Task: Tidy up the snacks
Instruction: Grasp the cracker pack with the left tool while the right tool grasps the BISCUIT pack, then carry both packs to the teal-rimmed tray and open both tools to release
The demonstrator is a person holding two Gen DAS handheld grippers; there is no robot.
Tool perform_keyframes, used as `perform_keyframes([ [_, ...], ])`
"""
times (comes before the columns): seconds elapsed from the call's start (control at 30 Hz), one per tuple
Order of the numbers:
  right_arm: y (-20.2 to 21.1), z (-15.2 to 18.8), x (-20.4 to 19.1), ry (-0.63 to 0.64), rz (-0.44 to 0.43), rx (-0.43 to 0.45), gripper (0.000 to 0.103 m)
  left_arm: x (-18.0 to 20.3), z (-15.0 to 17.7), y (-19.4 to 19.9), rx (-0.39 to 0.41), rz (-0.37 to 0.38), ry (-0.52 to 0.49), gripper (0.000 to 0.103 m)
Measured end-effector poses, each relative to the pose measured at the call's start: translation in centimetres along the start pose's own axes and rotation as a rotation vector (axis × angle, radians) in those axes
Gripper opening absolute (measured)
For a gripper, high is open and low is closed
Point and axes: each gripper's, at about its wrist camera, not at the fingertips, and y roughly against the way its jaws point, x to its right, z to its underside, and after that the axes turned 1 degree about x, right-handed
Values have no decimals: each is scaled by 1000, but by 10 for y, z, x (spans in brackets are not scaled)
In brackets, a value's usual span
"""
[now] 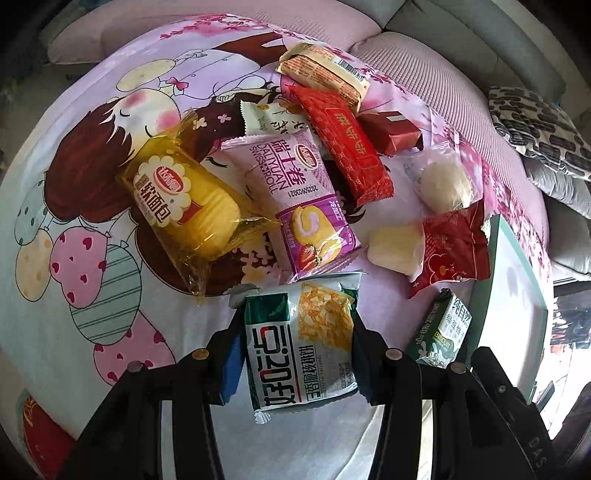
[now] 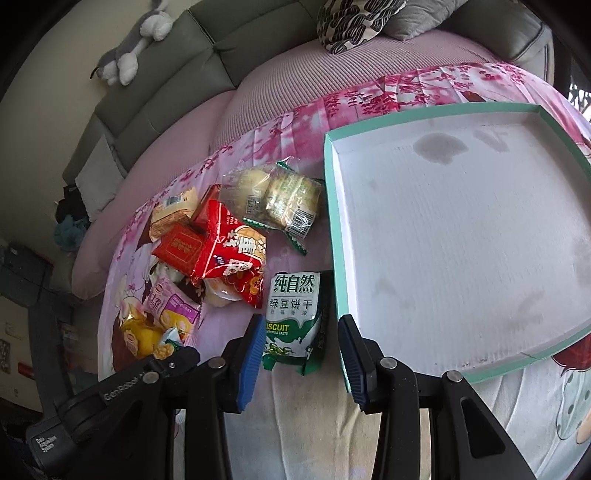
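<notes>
A pile of wrapped snacks lies on a cartoon-print sheet. My left gripper (image 1: 295, 343) is shut on a white and green cracker packet (image 1: 301, 343), its blue pads pressing both sides. Beyond it lie a yellow bread pack (image 1: 184, 206), a purple Swiss roll pack (image 1: 295, 199) and a red packet (image 1: 347, 144). My right gripper (image 2: 301, 354) is open around the lower end of a green mung bean biscuit packet (image 2: 293, 317), pads apart from it. The teal-rimmed white tray (image 2: 330, 206) lies just right of it, empty.
More snacks lie in the pile: a tan packet (image 1: 325, 72), a round bun (image 1: 445, 182), a red flowered wrapper (image 1: 452, 251). The left gripper body (image 2: 110, 391) shows at lower left. A patterned cushion (image 2: 351, 22) and plush toy (image 2: 133, 40) sit on the sofa behind.
</notes>
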Motion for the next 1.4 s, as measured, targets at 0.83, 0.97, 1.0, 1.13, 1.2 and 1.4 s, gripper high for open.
perform_keyframes([
  [0.83, -29, -3, -27, 116, 61, -8, 47, -14, -3, 9, -54, 112, 60, 51],
  [0.97, -35, 1, -39, 177, 110, -2, 48, -15, -4, 9, -58, 123, 70, 51],
  [1.0, -38, 2, -42, 193, 115, -9, 48, -16, -4, 9, -59, 124, 72, 51],
  [1.13, -46, 7, -45, 221, 122, -38, 48, -18, -5, 10, -62, 130, 79, 51],
  [1.2, -50, 7, -47, 237, 140, -36, 47, -19, -5, 10, -61, 132, 80, 51],
  [1.4, -65, 13, -58, 318, 227, -36, 48, -21, -5, 8, -71, 130, 84, 51],
])
